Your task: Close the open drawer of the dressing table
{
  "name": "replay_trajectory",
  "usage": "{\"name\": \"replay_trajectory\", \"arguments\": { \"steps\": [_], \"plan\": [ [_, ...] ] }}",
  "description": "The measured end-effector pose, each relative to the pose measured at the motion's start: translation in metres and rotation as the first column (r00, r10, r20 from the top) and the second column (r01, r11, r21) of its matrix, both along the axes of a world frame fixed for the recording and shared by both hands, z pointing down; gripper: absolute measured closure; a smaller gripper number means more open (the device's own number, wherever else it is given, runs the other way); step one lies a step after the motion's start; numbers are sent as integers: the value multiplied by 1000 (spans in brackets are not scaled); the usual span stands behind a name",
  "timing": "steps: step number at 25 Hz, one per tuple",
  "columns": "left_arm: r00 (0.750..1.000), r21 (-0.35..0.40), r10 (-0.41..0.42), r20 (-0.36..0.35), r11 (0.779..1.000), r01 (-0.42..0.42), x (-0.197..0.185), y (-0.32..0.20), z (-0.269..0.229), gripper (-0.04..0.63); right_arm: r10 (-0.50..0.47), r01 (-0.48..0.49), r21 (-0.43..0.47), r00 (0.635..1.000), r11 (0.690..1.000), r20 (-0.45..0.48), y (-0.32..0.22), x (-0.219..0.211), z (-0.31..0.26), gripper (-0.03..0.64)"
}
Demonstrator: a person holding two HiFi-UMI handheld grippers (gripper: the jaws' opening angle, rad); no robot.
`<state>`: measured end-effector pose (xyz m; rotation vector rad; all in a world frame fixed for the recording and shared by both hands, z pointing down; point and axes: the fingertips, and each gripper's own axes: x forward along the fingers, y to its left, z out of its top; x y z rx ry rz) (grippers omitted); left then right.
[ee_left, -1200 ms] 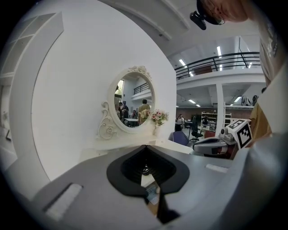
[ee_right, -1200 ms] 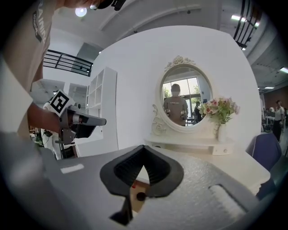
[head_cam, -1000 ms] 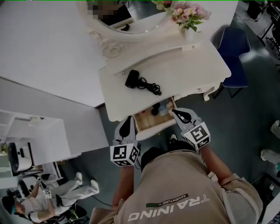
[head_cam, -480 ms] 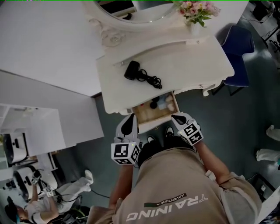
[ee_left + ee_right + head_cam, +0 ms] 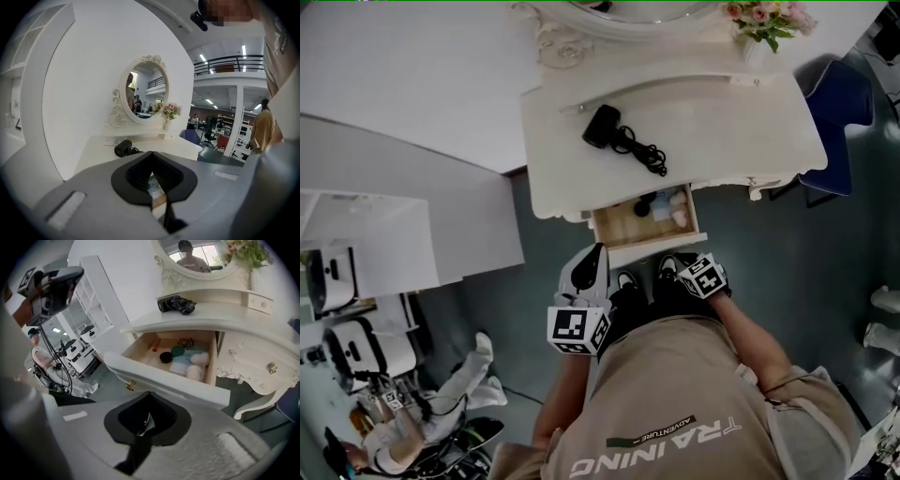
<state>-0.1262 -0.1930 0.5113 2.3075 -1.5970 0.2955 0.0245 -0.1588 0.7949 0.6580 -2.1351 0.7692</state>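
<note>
2 grippers hover near the open drawer [image 5: 654,251] of the dressing table, which juts out from under the tabletop [image 5: 741,131] with small toiletries lying inside. I see my left gripper [image 5: 152,180] with its jaws clenched on nothing. The right gripper [image 5: 149,420] is the same, jaws pressed together just before the drawer's white front. A black hair dryer [image 5: 604,126] rests on the tabletop.

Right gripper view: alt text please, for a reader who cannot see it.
The drawer stands open, holding small items, beyond the right gripper, jaws shut and empty. A hair dryer lies on the dressing table below an oval mirror.
</note>
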Motion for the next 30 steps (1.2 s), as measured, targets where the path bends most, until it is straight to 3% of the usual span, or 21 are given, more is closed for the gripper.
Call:
{"name": "replay_trajectory", "arguments": {
  "steps": [4,19,30],
  "plan": [
    [998,-11,4,66,1000,-4,-4,3,2,577,17,-17,-34,1000,999,-16,-10,-6,13,614],
    [999,-45,17,39,999,-15,5,-25,12,577,42,-43,-76,999,996,-20,-31,-13,20,614],
    [998,-43,-44,41,998,46,-7,-51,7,577,30,-31,-83,1000,996,-9,-68,-15,18,614]
  ]
}}
